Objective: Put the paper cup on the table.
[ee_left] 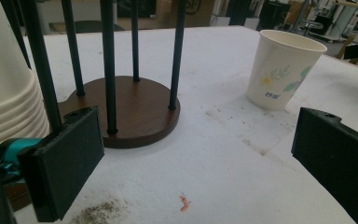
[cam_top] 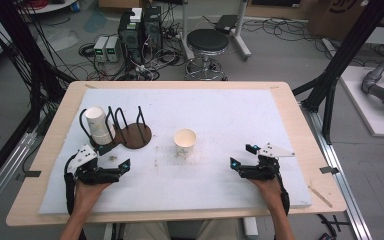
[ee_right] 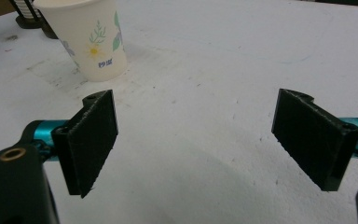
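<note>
Table: a pale wooden table (cam_top: pixel 50 150) carries a white foam mat (cam_top: pixel 220 115) that covers most of its top; the mat bears faint dark smudges near its middle and a small red mark (ee_left: pixel 184 203) close to the left gripper.

Single cup: a paper cup (cam_top: pixel 185 139) with a flower print stands upright and open on the mat, near the centre, apart from both grippers; it also appears in the left gripper view (ee_left: pixel 283 70) and the right gripper view (ee_right: pixel 89 39).

Rack: a cup rack (cam_top: pixel 130 131) with a round brown wooden base and thin black upright loops sits at the left of the mat; its base and rods rise just beyond the left gripper's jaws (ee_left: pixel 126 109).

Cup stack: a stack of white cups (cam_top: pixel 98 125) lies tilted in the left end of the rack; its ribbed rims show at the left edge of the left gripper view (ee_left: pixel 4 88).

Left gripper: the left gripper (cam_top: pixel 114 171) rests low over the mat just in front of the rack, jaws spread wide with nothing between them.

Right gripper: the right gripper (cam_top: pixel 244 156) sits at the right of the mat, well apart from the single cup, jaws likewise spread wide and empty.

Hands: the left hand (cam_top: pixel 91 189) and the right hand (cam_top: pixel 265 186) enter from the near edge, each grasping its gripper.

Surroundings: a black stool (cam_top: pixel 207 45) and electronic units with cables (cam_top: pixel 130 40) stand on the floor beyond the table.
</note>
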Demonstrator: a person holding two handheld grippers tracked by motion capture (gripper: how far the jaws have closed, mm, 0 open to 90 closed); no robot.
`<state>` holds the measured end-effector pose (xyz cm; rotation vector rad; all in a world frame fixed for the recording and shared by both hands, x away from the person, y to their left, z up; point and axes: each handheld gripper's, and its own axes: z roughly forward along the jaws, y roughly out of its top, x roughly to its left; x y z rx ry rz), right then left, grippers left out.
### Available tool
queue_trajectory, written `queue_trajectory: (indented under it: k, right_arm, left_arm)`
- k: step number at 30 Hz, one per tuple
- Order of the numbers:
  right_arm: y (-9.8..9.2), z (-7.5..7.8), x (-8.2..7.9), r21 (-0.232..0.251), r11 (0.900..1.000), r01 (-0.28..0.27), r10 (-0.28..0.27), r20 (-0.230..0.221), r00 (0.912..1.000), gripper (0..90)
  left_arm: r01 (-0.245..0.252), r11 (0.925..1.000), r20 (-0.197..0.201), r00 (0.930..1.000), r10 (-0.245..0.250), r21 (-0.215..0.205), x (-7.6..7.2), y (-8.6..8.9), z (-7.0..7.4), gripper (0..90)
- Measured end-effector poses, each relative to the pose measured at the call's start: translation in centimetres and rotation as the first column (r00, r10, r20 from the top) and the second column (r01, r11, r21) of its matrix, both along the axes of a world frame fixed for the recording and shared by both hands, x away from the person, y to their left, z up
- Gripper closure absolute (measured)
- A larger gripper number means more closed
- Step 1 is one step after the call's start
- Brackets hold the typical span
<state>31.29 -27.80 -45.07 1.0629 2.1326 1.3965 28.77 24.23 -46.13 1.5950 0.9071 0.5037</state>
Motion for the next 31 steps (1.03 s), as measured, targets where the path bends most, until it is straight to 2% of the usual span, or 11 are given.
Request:
queue_trajectory:
  k: [15,24,31]
  right_arm:
    - [0.01,-0.03,0.0,0.002,1.0,-0.006,0.006,-0.007,1.0,14.9]
    - [0.24,-0.04,0.07,-0.024,1.0,-0.009,0.009,-0.012,0.9999,15.2]
    - [0.18,-0.04,0.0,-0.016,1.0,-0.001,0.001,-0.013,0.9999,15.3]
  left_arm:
    - [0.001,1.0,-0.005,1.0,-0.001,0.0,0.05,-0.02,0.0,2.2]
    - [0.005,1.0,-0.007,1.0,-0.005,-0.005,0.05,0.02,0.0,2.2]
    - [0.01,0.9999,0.004,0.9999,-0.01,-0.004,-0.02,0.05,-0.02,2.2]
